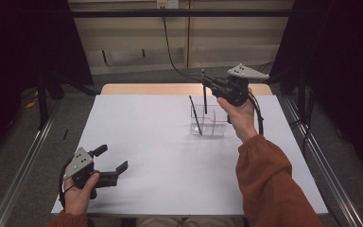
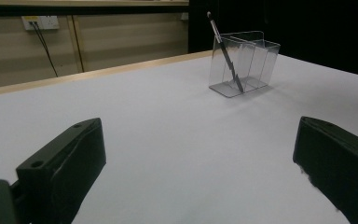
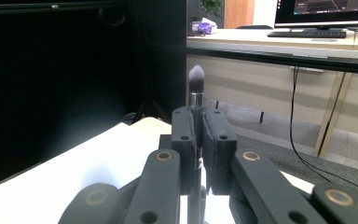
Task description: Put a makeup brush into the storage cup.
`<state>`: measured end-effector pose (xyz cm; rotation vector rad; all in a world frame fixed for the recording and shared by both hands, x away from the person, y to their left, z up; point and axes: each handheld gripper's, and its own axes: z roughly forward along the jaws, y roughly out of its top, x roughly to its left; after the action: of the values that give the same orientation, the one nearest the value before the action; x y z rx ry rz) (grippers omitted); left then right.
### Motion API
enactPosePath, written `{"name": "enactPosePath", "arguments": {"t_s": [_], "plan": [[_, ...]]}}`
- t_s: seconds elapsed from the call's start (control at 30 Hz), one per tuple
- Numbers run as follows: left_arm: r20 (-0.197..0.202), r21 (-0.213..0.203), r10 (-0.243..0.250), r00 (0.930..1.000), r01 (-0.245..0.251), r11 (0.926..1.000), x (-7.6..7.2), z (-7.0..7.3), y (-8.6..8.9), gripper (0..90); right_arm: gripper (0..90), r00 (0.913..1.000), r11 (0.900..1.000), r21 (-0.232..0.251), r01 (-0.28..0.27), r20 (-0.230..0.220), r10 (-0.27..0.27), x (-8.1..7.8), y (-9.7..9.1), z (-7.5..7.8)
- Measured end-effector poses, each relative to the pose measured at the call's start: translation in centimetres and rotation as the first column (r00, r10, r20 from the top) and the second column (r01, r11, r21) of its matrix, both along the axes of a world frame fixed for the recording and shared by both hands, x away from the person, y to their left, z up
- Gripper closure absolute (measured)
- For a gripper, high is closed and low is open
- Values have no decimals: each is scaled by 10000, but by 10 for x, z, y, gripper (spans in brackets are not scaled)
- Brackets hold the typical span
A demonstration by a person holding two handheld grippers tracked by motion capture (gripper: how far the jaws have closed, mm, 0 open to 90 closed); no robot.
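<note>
The person's right arm, in a rust-orange sleeve (image 1: 269,184), reaches forward, holding the right gripper (image 1: 205,85) raised over a clear plastic divided organizer box (image 1: 209,121) on the white table (image 1: 170,156). Its jaws are pinched on a slim black makeup brush (image 3: 196,88), upright, bristles up. A thin black pen-like stick (image 2: 224,51) leans inside the box. The left gripper (image 1: 112,160) rests low near the table's near-left corner, jaws spread wide, empty.

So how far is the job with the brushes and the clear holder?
Done, it seems: one brush leans in the holder. In hand: the right gripper clamps a second brush upright above the holder. Left: to lower and release it. The left gripper rests open near the table edge, empty.
</note>
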<state>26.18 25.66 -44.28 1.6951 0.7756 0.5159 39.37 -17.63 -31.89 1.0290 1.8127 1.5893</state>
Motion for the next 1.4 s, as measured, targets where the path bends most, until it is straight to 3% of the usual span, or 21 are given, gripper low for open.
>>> {"name": "enactPosePath", "arguments": {"t_s": [0.5,1.4], "plan": [[-25,8,-88,10000,88,10000,0,0,0,24,841,9990,9997,-137,202,-405,-207,26,13,-15],[-65,23,-31,10000,31,10000,1,0,0,21,841,9954,9996,-263,116,-946,-141,28,17,-47]]}}
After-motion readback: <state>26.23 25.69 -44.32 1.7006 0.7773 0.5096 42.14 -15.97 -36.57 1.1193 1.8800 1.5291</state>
